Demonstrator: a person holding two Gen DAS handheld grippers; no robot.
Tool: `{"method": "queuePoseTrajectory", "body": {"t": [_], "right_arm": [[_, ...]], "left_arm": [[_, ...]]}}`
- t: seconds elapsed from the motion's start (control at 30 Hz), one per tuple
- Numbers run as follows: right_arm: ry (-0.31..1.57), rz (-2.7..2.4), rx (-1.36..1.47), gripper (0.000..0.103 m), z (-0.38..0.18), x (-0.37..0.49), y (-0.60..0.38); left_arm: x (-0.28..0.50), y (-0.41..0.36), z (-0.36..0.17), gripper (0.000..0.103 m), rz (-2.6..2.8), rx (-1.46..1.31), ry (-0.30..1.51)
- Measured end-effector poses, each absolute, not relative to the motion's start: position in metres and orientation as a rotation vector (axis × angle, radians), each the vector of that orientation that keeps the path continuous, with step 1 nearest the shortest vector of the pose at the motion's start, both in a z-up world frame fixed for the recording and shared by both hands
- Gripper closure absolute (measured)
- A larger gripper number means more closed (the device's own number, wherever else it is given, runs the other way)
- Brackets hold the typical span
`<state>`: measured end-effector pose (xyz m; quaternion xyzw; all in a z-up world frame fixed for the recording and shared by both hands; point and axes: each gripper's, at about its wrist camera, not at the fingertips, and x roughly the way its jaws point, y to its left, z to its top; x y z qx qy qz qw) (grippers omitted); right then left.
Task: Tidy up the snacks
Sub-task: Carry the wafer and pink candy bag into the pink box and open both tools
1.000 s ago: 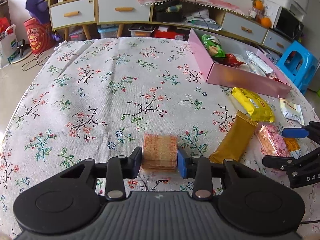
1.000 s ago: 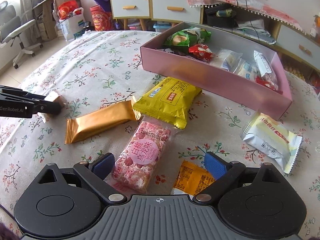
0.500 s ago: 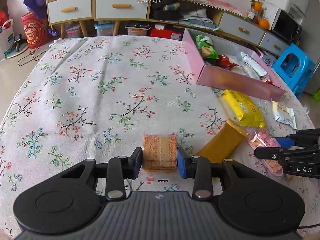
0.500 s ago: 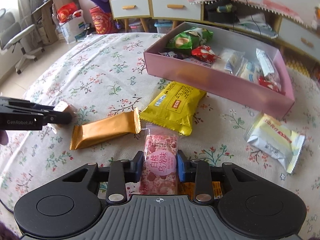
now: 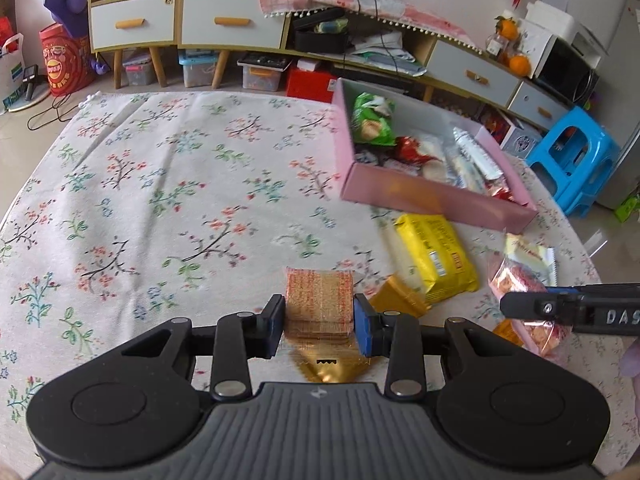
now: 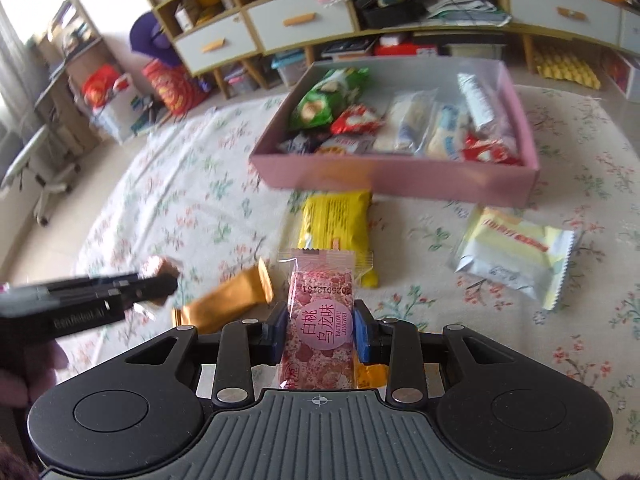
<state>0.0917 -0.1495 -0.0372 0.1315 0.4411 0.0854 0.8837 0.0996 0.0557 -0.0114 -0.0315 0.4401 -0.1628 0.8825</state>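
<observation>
My left gripper [image 5: 319, 322] is shut on a square orange-gold snack packet [image 5: 319, 300], held above the floral tablecloth [image 5: 168, 184]. In the right wrist view my right gripper [image 6: 320, 334] is shut on a pink speckled snack bar [image 6: 320, 320], lifted off the table. The pink box [image 6: 400, 176] with several snacks inside lies ahead of both grippers. On the cloth before it lie a yellow packet [image 6: 334, 220], a gold bar [image 6: 228, 306] and a white-yellow packet [image 6: 516, 254]. The left gripper [image 6: 156, 280] shows at the left of the right wrist view.
An orange packet [image 6: 372, 374] lies under my right gripper. Behind the table stand low cabinets with drawers [image 5: 180, 24] and storage bins. A blue plastic stool [image 5: 576, 156] stands at the right. An office chair [image 6: 40, 164] is off the table's left side.
The right gripper closed on the pink bar and lifted it off the cloth. The left gripper rose with its orange-gold packet. Both views have shifted towards the pink box.
</observation>
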Motion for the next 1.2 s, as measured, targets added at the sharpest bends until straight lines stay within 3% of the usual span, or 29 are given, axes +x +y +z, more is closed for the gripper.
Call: {"method": "queuePoseTrajectory", "body": {"t": [0.53,0.87,1.2], "right_arm": [[0.761,0.019,0.549,0.071,-0.018,0.122,-0.216],[0.692,-0.034,0.636,0.071,-0.012,0.180,-0.253],[0.674,0.031,0.801,0.071,-0.068,0.227,-0.277]], "left_arm": [[0.118,0.000,-0.001,0.070,-0.338,-0.163,0.854],[0.171,-0.028,0.005,0.070,-0.315,-0.132,0.873],[0.232,-0.063,0.000,0.070,-0.398,-0.081,0.862]]}}
